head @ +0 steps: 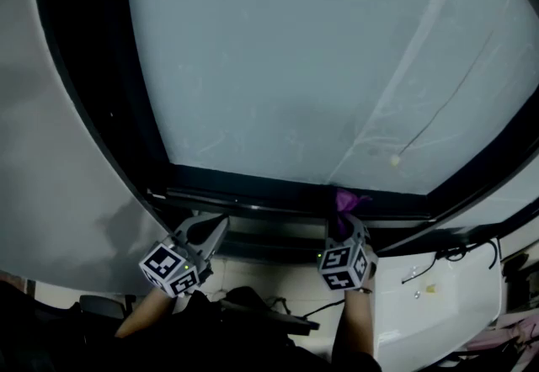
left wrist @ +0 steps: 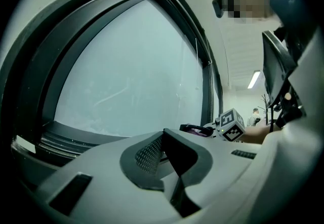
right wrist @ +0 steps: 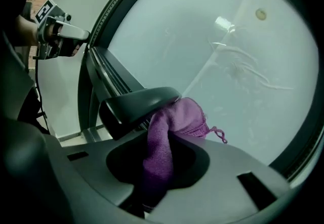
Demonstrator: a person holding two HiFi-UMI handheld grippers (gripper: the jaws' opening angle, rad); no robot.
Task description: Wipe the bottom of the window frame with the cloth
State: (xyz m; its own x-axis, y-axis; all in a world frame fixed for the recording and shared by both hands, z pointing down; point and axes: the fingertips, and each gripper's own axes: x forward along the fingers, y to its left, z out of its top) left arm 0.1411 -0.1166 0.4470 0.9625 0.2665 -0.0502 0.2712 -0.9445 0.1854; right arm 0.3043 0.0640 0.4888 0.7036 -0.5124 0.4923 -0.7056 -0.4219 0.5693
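Observation:
A frosted window pane point(head: 320, 59) sits in a dark frame, whose bottom rail point(head: 253, 193) runs across the head view. My right gripper point(head: 344, 215) is shut on a purple cloth point(head: 345, 200), and the cloth rests against the bottom rail near its middle. In the right gripper view the cloth point(right wrist: 172, 126) bunches between the jaws of the right gripper point(right wrist: 177, 104), close to the glass. My left gripper point(head: 221, 225) hangs just below the rail to the left, apart from it. Its jaws meet at the tip with nothing held, as the left gripper view shows point(left wrist: 163, 134).
A grey wall point(head: 59, 193) lies left of the frame. At lower right a white surface point(head: 446, 294) carries dark cables point(head: 459, 254). The glass has a small pale spot point(head: 394, 161) and thin curved lines. A person point(left wrist: 254, 115) stands far off in the room.

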